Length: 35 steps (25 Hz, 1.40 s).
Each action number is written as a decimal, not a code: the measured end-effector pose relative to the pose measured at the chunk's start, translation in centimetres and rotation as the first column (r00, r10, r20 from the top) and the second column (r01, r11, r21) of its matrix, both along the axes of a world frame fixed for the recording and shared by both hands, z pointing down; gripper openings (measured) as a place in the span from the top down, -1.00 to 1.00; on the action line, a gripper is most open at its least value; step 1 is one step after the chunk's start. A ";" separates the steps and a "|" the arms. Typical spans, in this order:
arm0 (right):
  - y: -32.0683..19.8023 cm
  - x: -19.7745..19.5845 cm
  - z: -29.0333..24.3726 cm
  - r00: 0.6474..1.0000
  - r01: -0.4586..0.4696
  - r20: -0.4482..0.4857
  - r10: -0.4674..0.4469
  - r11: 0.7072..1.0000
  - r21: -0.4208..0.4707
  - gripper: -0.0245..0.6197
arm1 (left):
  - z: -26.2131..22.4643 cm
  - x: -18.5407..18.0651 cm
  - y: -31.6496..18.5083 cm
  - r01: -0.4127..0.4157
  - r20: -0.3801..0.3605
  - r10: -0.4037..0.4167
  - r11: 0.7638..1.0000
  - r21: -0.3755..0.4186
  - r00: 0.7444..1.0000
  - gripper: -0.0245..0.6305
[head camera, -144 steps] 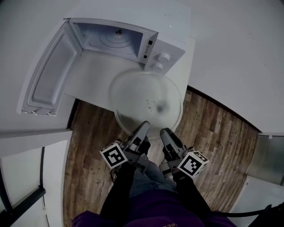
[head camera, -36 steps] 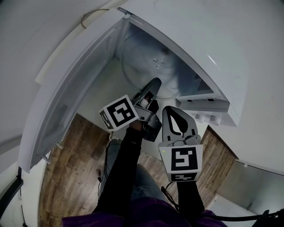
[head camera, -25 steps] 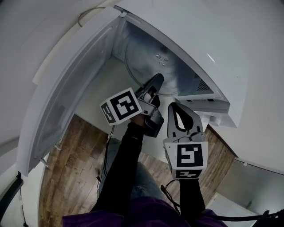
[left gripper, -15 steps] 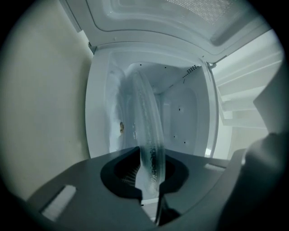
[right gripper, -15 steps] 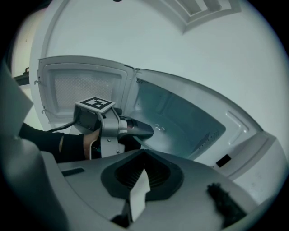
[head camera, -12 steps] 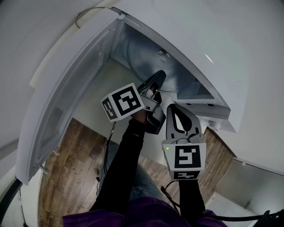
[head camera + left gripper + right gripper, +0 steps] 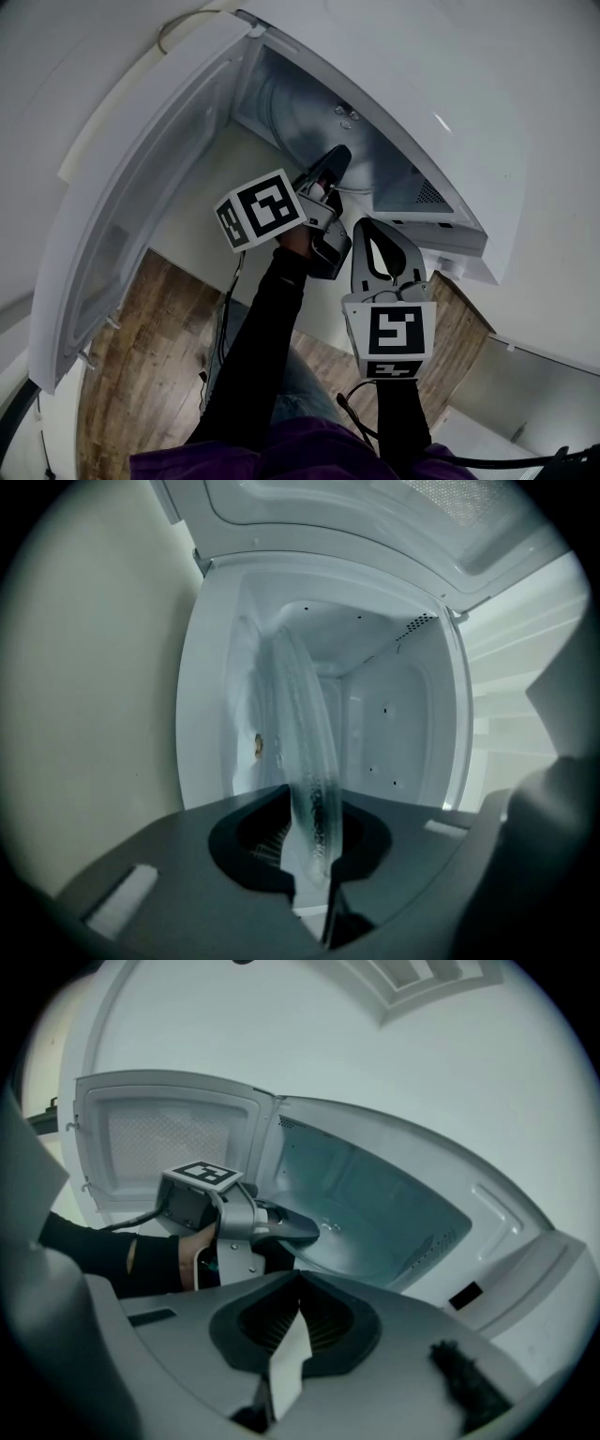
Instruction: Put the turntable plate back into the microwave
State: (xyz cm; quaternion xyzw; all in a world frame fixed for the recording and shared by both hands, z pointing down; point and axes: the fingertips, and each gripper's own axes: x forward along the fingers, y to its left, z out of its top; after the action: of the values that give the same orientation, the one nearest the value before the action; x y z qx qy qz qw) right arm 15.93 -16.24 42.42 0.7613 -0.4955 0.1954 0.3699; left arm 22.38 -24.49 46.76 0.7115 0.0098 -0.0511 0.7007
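Left gripper view: left hand-held gripper (image 7: 314, 874) clamps the turntable plate (image 7: 305, 742) by its rim inside the microwave (image 7: 398, 714).

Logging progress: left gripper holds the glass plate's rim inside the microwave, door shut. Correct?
No: the door is open, as the head view shows. The left gripper does hold the glass plate by its rim inside the microwave.
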 end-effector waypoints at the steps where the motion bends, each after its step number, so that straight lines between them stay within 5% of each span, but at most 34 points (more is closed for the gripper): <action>1: 0.0 0.0 0.0 1.000 0.001 0.000 -0.001 1.000 0.001 0.90 | 0.0 0.0 0.0 0.000 0.001 0.000 1.000 -0.002 1.000 0.79; 18: 0.5 1.1 -0.2 1.000 -0.012 -0.021 0.011 1.000 -0.015 0.90 | -0.2 1.7 -0.2 -0.016 0.029 0.016 1.000 0.005 0.999 0.79; 35: 0.2 2.5 -0.7 0.999 -0.020 -0.040 0.020 1.000 -0.006 0.90 | 0.8 2.4 -0.4 -0.036 0.180 0.041 0.999 -0.034 0.983 0.82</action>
State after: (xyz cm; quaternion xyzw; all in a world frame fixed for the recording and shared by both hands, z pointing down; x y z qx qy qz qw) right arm 18.43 -16.01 41.72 0.7686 -0.4798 0.1854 0.3804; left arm 24.78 -24.92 47.59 0.7023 -0.0409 0.0271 0.7102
